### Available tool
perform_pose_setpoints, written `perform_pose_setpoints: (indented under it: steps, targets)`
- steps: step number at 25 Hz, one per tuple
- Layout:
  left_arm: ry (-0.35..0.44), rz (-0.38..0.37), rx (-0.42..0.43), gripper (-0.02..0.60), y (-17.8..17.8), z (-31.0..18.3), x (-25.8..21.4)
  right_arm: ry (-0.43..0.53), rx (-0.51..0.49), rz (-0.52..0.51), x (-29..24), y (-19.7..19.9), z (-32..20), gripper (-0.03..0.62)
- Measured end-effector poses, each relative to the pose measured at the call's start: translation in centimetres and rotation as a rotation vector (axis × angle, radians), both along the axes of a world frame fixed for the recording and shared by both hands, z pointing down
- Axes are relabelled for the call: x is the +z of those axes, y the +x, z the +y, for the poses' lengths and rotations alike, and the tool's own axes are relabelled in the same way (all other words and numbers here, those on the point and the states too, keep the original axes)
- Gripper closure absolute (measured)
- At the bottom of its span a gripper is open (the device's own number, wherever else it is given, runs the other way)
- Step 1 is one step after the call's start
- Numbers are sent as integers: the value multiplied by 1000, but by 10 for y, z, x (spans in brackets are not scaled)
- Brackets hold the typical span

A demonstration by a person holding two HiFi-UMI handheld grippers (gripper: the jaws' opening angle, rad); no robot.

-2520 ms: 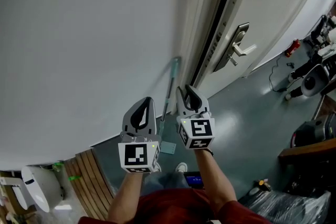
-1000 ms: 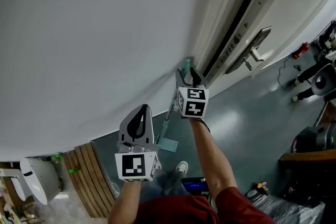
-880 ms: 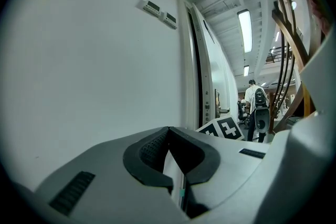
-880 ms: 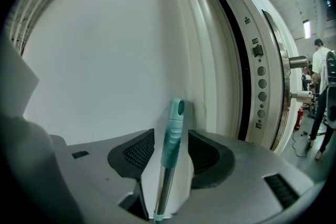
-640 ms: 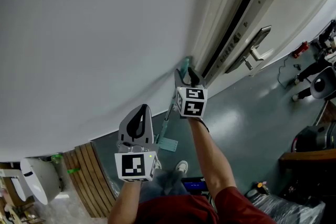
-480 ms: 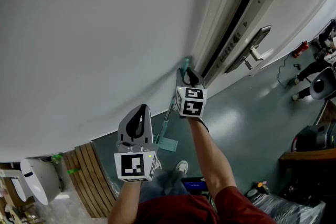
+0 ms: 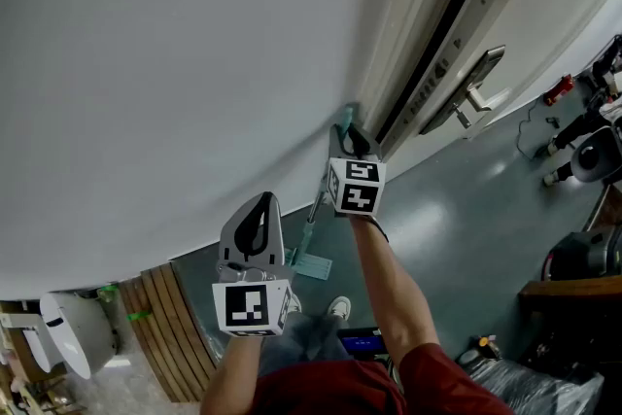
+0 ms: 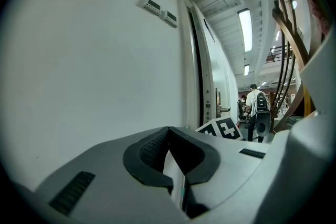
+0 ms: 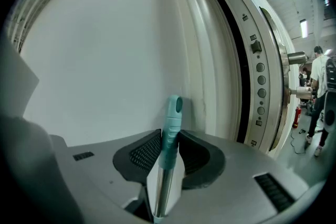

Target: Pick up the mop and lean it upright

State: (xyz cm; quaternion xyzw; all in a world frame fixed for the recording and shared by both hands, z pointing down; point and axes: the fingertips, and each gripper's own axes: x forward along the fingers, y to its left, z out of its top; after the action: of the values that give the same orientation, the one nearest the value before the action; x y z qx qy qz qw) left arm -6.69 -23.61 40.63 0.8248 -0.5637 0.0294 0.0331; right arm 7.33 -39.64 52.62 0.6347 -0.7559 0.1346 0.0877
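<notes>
The mop stands upright against the white wall [image 7: 175,63], its metal shaft [image 7: 313,209] running down to a flat pale head [image 7: 313,267] on the floor. My right gripper [image 7: 348,133] is at the top of the pole. In the right gripper view the teal handle grip [image 9: 172,123] sits between the pads, and the right gripper [image 9: 169,132] has its jaws closing with both pads against that grip. My left gripper [image 7: 260,199] hangs lower and to the left, clear of the mop. The left gripper [image 8: 168,129] has its pads together, nothing between them.
A door frame [image 7: 428,44] and a door with a lever handle [image 7: 476,78] stand just right of the mop. Wooden slats [image 7: 170,330] and a white object [image 7: 68,345] lie lower left. Dark equipment [image 7: 583,258] crowds the right. My shoe [image 7: 338,309] is below the mop head.
My right gripper rose from beside the left gripper up to the mop's teal top, and its jaws narrowed around it. The left gripper dropped slightly and stayed shut.
</notes>
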Motion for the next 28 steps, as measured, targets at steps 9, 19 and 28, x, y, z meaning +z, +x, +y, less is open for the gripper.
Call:
perform_pose_setpoints:
  steps: [9, 19, 28]
  targets:
    - [-2, 1, -4, 568, -2, 0, 1, 12, -4, -19, -1, -2, 4, 484]
    - [4, 8, -10, 568, -5, 1, -1, 57, -56, 14, -14, -17, 36, 482]
    - [12, -3, -27, 569, -13, 9, -1, 102, -86, 3, -30, -39, 95, 484]
